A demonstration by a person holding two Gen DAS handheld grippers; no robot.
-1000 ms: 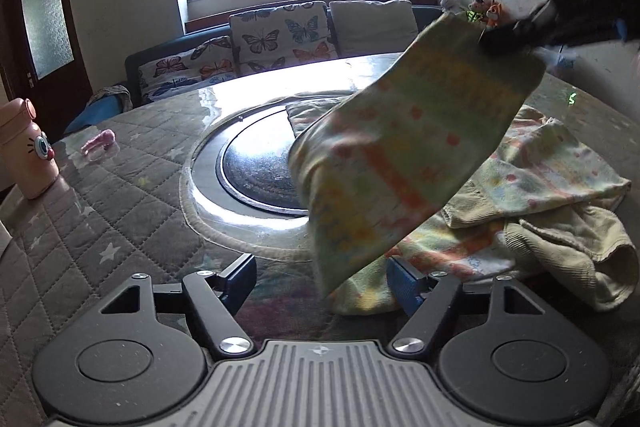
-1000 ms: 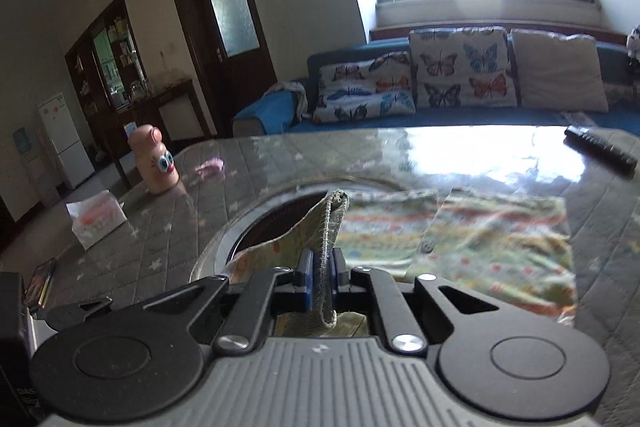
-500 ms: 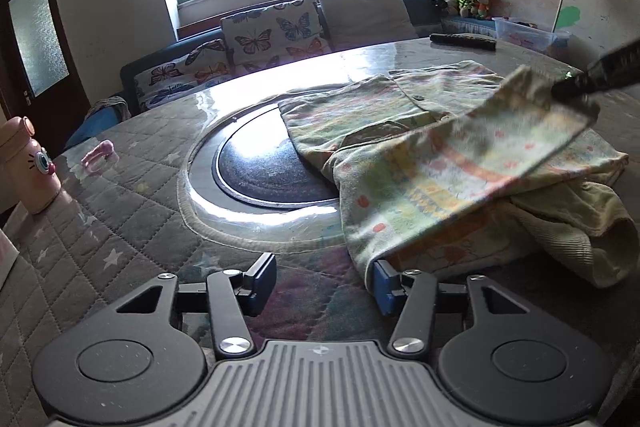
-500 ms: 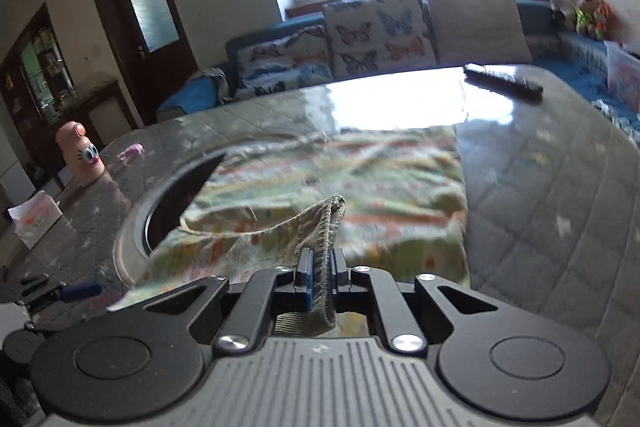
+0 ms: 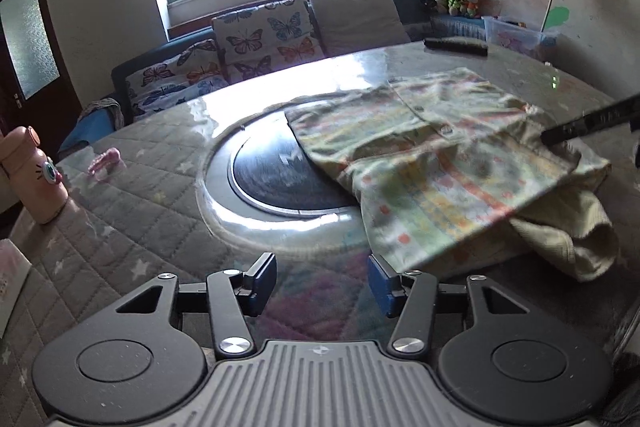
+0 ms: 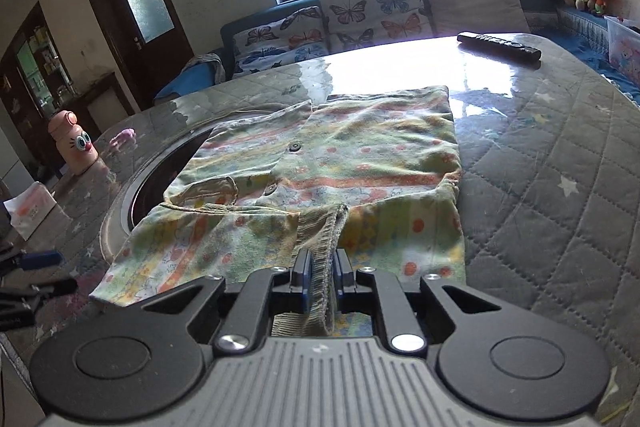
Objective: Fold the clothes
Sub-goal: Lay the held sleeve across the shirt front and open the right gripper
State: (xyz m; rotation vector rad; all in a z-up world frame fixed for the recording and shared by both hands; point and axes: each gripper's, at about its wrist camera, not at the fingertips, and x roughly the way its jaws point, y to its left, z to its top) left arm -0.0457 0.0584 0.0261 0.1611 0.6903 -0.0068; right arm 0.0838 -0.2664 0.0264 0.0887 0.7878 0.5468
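A pastel printed child's garment (image 6: 360,155) with buttons lies on the round table, its sleeve (image 5: 460,199) folded across the body. My right gripper (image 6: 322,277) sits low over the near edge. Its jaws are opening, with the ribbed olive cuff (image 6: 320,231) still standing between the blue pads and touching them. In the left wrist view that gripper shows as a dark bar (image 5: 588,123) at the garment's right side. My left gripper (image 5: 320,281) hangs open above the table with nothing between its fingers. The folded sleeve's corner lies just beyond its right finger (image 5: 380,285).
The table (image 5: 132,211) has a quilted star cover and a dark round inset (image 5: 280,179) partly under the garment. A pink bottle (image 5: 32,175) and a small pink item (image 5: 104,163) sit at the left, a remote (image 6: 500,45) at the far side. A cushioned sofa (image 6: 360,11) stands behind.
The right gripper brought the raised sleeve down and laid it across the garment, and its pads have parted slightly. The left gripper's jaws narrowed and it lifted a little.
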